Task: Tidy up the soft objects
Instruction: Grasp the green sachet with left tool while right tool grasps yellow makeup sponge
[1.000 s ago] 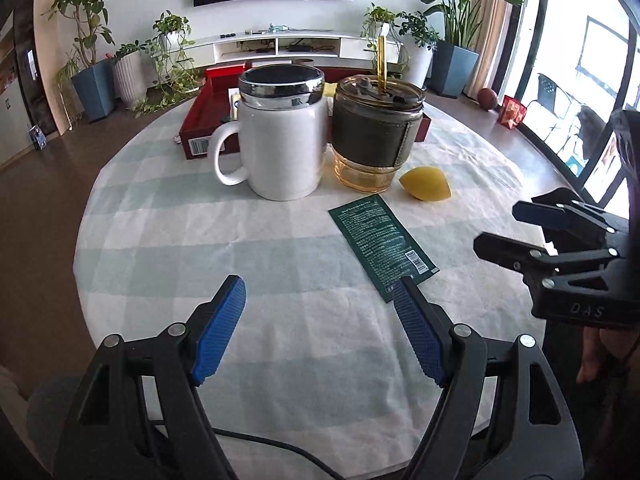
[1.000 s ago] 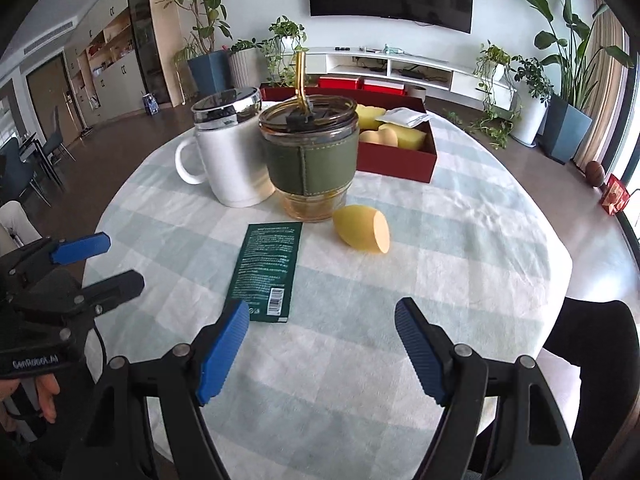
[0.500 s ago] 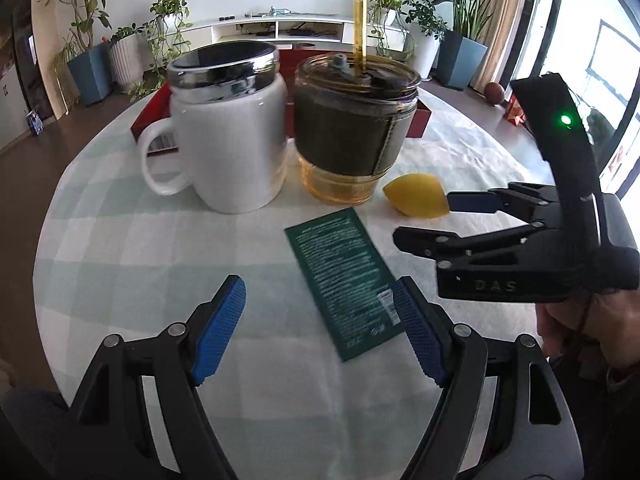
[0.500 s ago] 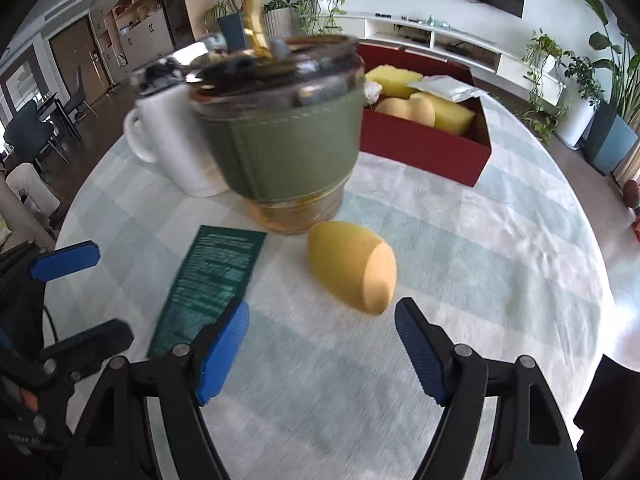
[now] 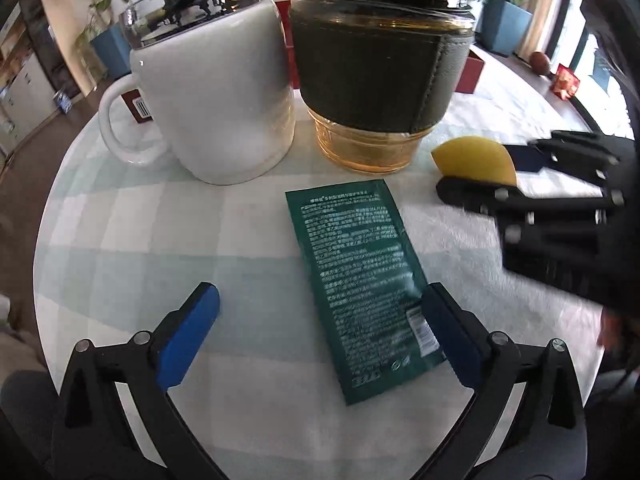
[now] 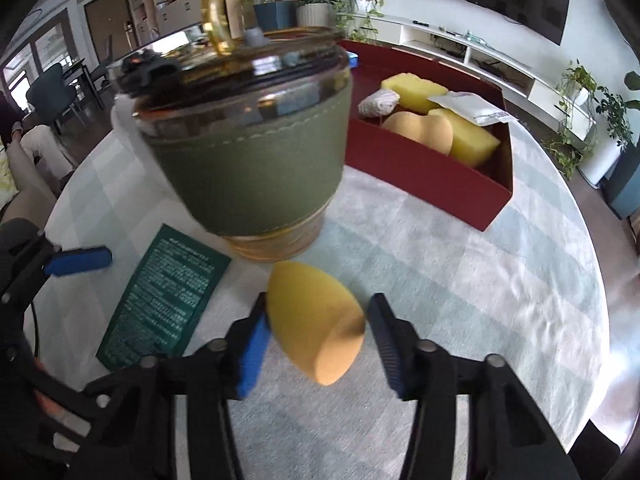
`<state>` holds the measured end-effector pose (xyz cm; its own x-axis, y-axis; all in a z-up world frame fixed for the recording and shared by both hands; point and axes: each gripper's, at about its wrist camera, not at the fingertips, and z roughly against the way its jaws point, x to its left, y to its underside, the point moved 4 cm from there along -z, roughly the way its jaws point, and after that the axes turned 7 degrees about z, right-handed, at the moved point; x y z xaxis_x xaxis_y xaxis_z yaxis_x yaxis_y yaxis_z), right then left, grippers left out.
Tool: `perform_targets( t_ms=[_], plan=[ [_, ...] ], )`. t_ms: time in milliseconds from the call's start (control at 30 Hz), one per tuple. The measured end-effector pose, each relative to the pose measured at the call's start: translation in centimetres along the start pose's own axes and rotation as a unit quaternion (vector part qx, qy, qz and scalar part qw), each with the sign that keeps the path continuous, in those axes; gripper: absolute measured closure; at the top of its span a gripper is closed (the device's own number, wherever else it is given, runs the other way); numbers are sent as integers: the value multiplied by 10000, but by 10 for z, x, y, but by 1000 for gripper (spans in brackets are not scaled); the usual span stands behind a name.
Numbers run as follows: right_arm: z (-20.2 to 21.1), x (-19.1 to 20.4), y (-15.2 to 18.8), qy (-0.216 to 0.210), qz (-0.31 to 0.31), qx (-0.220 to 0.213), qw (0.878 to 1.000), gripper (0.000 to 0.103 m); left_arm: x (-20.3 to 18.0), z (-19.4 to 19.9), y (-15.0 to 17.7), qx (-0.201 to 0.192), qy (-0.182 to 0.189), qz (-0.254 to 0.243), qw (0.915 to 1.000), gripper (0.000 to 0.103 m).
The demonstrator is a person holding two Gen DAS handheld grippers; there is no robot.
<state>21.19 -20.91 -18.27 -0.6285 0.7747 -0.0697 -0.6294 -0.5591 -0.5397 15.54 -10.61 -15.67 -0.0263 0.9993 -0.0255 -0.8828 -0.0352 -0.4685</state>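
Red box (image 6: 452,196), far side of table: holds earlier sponges, awaiting one more. Green sachet (image 5: 360,280): flat on cloth, left gripper (image 5: 320,328) now advanced over it, jaws wide, empty. Yellow sponge (image 6: 316,328), beside glass tumbler (image 6: 248,160): right gripper (image 6: 316,340) has closed in, jaws narrowed around it, grasp probably imminent.
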Motion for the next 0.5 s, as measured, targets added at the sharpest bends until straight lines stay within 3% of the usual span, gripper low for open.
perform_targets(
  t_ms=[100,200,367,433,467,500],
  plan=[
    [2,5,0,104,134,-1,9999,58,-5,-3,-1,-15,31,176,9998,0],
    [4,8,2,105,144,-14,9998,59,-8,-3,-1,-218,78,106,9997,0],
    [13,13,8,107,104,-58,9999,59,-7,-7,-2,-115,131,-103,9998,2],
    [13,11,9,99,70,-79,9999,59,-12,-3,-5,-105,272,-252,9993,19],
    [13,10,8,112,74,-100,9999,59,-14,1,-4,-124,318,-348,9988,43],
    [14,10,8,151,82,-132,9998,59,-16,5,-4,-130,327,-416,9985,58]
  ],
)
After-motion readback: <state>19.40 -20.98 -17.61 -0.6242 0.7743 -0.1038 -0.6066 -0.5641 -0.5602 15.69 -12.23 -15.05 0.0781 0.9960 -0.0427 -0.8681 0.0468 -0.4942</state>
